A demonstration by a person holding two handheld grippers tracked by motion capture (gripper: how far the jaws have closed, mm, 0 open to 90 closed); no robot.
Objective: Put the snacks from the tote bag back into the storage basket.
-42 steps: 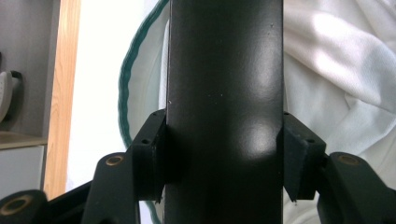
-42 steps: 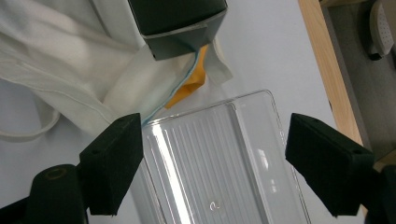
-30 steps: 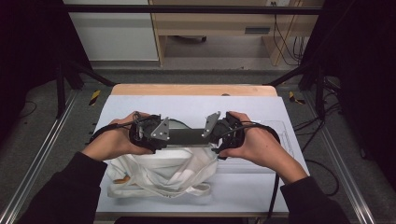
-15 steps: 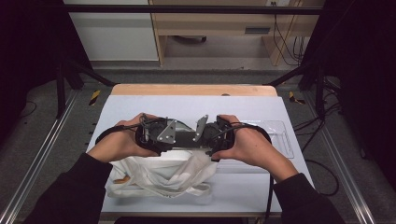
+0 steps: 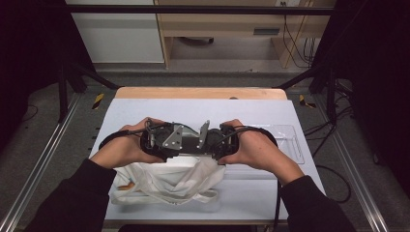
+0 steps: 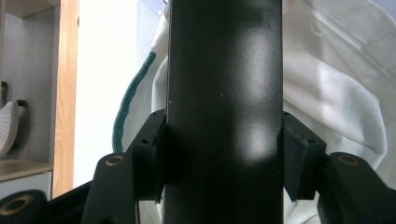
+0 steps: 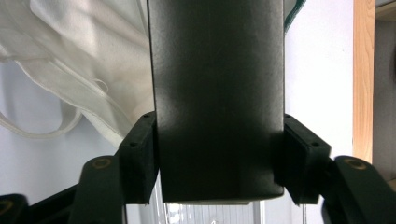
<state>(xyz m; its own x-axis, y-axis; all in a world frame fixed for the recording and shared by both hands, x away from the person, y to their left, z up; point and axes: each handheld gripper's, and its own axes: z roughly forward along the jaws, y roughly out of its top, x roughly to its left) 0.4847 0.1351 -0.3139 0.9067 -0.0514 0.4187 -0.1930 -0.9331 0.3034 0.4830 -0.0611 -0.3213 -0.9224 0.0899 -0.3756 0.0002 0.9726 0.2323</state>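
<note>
Black and matte, a box [image 5: 189,145] hangs level between the two grippers over the near middle of the worktop [image 5: 145,108], just above the open mouth of a white cloth bag [image 5: 164,181] that lies crumpled toward six o'clock. The left gripper [image 5: 159,141] pinches one end of it; in the left gripper view its jaws sit flat against both sides of the box [image 6: 224,102]. The right gripper [image 5: 217,142] has just been closing its jaws, and in the right gripper view they now bear on the other end of the box [image 7: 217,93], whose near edge shows between them. I would judge the step in hand to be carrying the box to the bag, with the lowering not yet begun. The next move seems to call for both hands to sink together, keeping the box level so it slips past the cloth rim without snagging the handles. A clear tray [image 5: 290,142] lies flat at three o'clock. No brand, label or writing can be read on box or bag; a green stitched edge [image 6: 128,100] shows on the cloth.
</note>
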